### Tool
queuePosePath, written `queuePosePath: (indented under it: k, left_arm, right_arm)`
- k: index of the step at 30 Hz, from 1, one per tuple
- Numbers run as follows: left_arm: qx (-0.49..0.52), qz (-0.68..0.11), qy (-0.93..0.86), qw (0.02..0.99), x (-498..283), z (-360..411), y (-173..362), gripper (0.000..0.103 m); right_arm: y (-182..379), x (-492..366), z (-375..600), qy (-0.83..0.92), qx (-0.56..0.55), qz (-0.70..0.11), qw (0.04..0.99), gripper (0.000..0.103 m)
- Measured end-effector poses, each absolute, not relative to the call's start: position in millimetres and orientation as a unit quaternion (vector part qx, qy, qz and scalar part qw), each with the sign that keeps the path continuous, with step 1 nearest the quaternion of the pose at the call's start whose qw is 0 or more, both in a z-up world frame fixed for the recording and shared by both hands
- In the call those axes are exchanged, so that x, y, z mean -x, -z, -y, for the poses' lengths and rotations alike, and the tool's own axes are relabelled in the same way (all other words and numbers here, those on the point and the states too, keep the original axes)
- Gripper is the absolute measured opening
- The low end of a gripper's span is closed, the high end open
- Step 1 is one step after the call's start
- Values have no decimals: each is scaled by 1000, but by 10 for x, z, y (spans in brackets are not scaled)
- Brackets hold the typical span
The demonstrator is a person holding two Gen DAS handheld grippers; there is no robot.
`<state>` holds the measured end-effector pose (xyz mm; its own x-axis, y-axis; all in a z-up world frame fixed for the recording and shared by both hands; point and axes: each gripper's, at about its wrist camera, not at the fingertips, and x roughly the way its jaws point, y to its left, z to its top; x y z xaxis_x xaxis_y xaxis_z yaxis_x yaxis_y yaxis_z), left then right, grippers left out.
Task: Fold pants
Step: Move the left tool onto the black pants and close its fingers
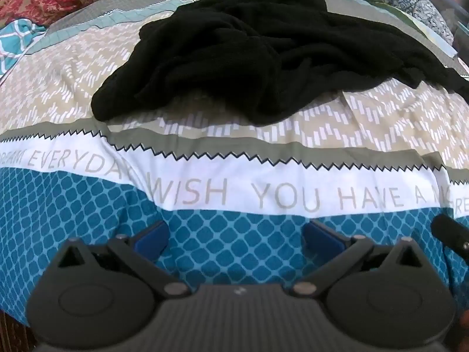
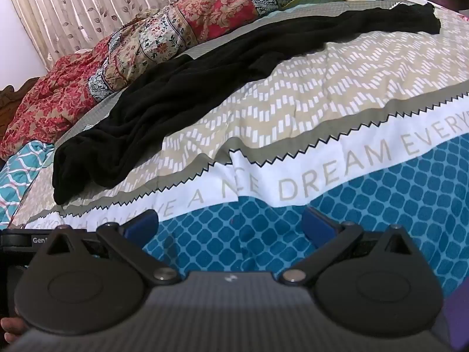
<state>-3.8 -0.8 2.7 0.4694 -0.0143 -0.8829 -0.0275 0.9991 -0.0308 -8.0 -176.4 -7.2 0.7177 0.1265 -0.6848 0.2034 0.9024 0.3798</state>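
Black pants [image 1: 258,55] lie crumpled and unfolded on the patterned bedspread [image 1: 234,193], beyond the white text band. In the right wrist view the pants [image 2: 187,99] stretch from near left to far right, one leg end reaching far right. My left gripper [image 1: 236,234] is open and empty, low over the blue lattice part of the spread, well short of the pants. My right gripper [image 2: 231,223] is open and empty too, over the same blue area, apart from the pants.
A red and floral quilt [image 2: 140,50] is bunched along the far side of the bed. A teal patterned cloth [image 2: 20,173] lies at the left. Curtains [image 2: 96,3] hang behind. The left gripper's body [image 2: 17,240] shows at the right view's left edge.
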Motion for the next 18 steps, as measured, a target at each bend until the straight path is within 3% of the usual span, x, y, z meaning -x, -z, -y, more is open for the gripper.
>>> queuePosePath:
  k: [3, 9, 12, 16, 18]
  left_arm:
    - [54, -520, 8, 853, 70, -74, -119, 103]
    - [225, -446, -32, 866, -26, -690, -477, 102]
    - [342, -438, -31, 831, -277, -986, -474, 95]
    - [432, -427, -7, 795, -653, -1110, -332, 95]
    - [457, -440, 0, 773, -855, -1070, -176, 78]
  right_arm:
    - [72, 87, 1771, 20, -219, -375, 900, 103]
    - [12, 136, 1761, 22, -222, -372, 901, 103]
    - [-3, 108, 1730, 25, -221, -371, 902, 103]
    - [64, 126, 1791, 23, -230, -365, 902, 102]
    - [58, 117, 1797, 27, -230, -365, 902, 96]
